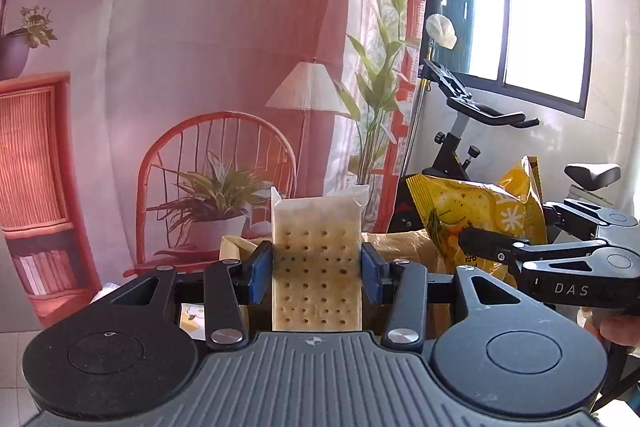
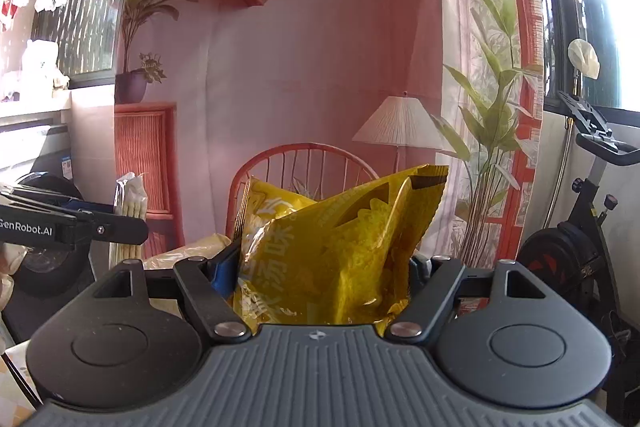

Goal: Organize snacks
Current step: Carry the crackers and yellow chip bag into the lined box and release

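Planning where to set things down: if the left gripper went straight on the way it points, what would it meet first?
The left gripper, shut on the cracker pack, points toward crumpled tan paper just beyond; probably that first, though depth is unclear.

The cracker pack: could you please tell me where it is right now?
The cracker pack stands upright, clamped in the left gripper at the centre of the left wrist view, with the yellow chip bag to its right.

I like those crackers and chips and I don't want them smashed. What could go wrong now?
Maybe two things. The left gripper is pinching the cracker pack by its side edges; too hard a squeeze could crack the crackers. The right gripper holds the crumpled yellow chip bag near the bottom, so the puffy bag might slip, or the chips inside could get crushed.
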A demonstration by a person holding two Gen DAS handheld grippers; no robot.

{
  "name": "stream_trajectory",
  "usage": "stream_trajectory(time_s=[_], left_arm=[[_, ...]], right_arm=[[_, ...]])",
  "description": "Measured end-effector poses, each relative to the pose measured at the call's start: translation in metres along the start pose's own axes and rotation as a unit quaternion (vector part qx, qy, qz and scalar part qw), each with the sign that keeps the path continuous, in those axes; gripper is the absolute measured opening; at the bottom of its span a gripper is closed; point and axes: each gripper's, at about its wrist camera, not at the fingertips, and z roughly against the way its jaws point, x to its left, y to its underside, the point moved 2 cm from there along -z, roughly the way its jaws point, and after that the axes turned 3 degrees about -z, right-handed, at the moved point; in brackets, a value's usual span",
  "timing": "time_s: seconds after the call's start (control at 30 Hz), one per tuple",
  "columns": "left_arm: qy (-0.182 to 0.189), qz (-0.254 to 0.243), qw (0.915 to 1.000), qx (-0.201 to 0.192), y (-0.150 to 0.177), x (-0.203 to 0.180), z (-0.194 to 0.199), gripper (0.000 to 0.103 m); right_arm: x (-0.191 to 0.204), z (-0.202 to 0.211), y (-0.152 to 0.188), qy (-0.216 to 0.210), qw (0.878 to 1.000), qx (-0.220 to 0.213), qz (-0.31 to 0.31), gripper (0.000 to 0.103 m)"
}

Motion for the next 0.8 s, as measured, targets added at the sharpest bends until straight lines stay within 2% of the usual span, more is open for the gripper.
stream_trajectory(time_s=[0.13, 0.3, 0.37, 0.4, 0.43, 0.5, 0.57, 0.7, 0.8], left_arm=[[0.006, -0.009, 0.9996, 0.026, 0.002, -0.003, -0.04, 0.049], [0.009, 0.003, 0.9987, 0.05, 0.006, 0.006, -0.068, 0.05], [0.023, 0.011, 0.9977, 0.063, 0.009, 0.011, -0.077, 0.056], [0.025, 0.013, 0.9977, 0.062, 0.011, 0.013, -0.078, 0.066], [0.021, 0.015, 0.9979, 0.059, 0.013, 0.015, -0.077, 0.074], [0.016, 0.015, 0.9982, 0.057, 0.015, 0.017, -0.076, 0.078], [0.016, 0.015, 0.9981, 0.057, 0.015, 0.018, -0.074, 0.078], [0.014, 0.002, 0.9989, 0.045, 0.01, 0.015, -0.061, 0.078], [0.005, -0.008, 0.9994, 0.034, 0.006, 0.013, -0.047, 0.078]], right_arm=[[-0.002, -0.034, 0.019, 0.009, 0.999, 0.037, 0.005, 0.077], [-0.013, -0.06, 0.038, 0.012, 0.995, 0.089, -0.031, 0.079], [-0.017, -0.067, 0.041, 0.014, 0.993, 0.114, -0.032, 0.082], [-0.017, -0.067, 0.041, 0.013, 0.992, 0.12, -0.033, 0.083], [-0.018, -0.066, 0.041, 0.013, 0.992, 0.121, -0.034, 0.084], [-0.018, -0.062, 0.039, 0.01, 0.992, 0.117, -0.033, 0.088], [-0.018, -0.06, 0.036, 0.018, 0.993, 0.111, -0.028, 0.094], [-0.021, -0.048, 0.033, 0.025, 0.994, 0.094, -0.047, 0.094], [-0.024, -0.035, 0.03, 0.013, 0.995, 0.078, -0.068, 0.094]])
